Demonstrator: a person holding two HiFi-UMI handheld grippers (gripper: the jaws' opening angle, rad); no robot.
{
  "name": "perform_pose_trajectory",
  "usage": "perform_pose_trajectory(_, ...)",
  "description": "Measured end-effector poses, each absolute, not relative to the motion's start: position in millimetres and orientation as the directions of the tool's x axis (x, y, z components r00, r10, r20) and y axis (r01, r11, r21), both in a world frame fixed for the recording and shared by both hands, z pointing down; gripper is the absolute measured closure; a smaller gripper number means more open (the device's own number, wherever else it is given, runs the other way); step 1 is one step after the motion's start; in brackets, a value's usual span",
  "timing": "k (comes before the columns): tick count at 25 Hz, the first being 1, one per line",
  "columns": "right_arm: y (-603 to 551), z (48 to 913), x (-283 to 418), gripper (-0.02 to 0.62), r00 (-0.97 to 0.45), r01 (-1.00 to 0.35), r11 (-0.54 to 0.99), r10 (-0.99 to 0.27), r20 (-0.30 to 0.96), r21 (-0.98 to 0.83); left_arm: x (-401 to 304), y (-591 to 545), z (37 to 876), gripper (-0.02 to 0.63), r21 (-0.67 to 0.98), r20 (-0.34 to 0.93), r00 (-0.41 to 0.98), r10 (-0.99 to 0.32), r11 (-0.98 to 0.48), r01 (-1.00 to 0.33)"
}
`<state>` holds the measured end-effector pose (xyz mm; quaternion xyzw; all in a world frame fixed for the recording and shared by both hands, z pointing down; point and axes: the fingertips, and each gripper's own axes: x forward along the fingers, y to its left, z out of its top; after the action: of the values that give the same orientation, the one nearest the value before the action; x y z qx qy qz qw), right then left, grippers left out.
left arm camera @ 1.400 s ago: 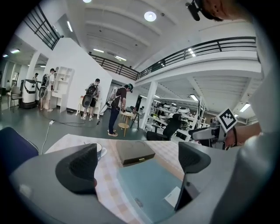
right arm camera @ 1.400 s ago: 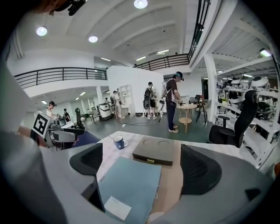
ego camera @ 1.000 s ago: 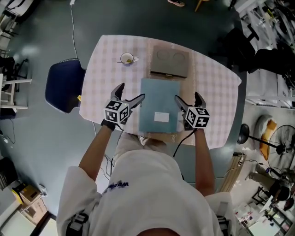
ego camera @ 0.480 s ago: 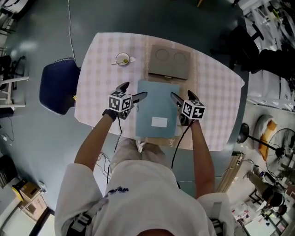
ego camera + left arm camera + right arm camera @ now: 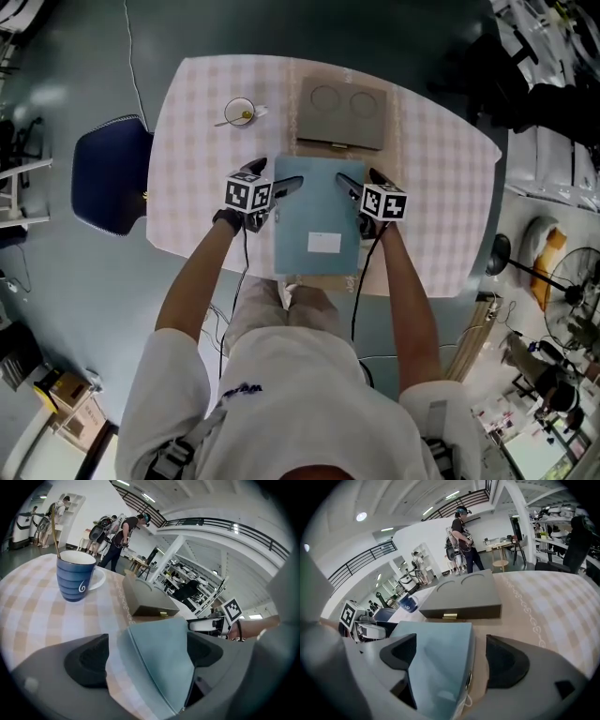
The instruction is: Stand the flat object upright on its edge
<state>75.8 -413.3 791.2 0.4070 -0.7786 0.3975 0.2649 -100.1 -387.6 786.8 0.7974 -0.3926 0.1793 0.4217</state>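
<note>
A flat light-blue box (image 5: 317, 220) with a white label lies flat on the checked table (image 5: 431, 187). My left gripper (image 5: 274, 178) is at its far left corner, jaws wide. In the left gripper view that corner of the box (image 5: 164, 658) lies between the pads, and cloth shows beside the left pad (image 5: 86, 660). My right gripper (image 5: 361, 178) is at the far right corner. Its jaws have just been closing a little, with the box (image 5: 436, 658) between them. The right pad (image 5: 504, 660) stands apart from the box's edge.
A grey box (image 5: 342, 117) with two round recesses lies just behind the blue one. A blue cup (image 5: 75, 576) with a spoon stands on a saucer at the table's far left. A dark blue chair (image 5: 108, 173) is off the left side.
Both grippers have come down and moved forward along the blue box's sides, from its middle to its far corners. The box has not moved.
</note>
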Motion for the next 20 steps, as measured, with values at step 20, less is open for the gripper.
perform_pose_trajectory(20, -406.8, 783.3, 63.6, 0.192, -0.543, -0.831, 0.385, -0.399, 0.739, -0.402, -91.3, -387.4, 782.6, 0.253, 0.506, 0.631, 0.578, -0.517, -0.290, -0.812)
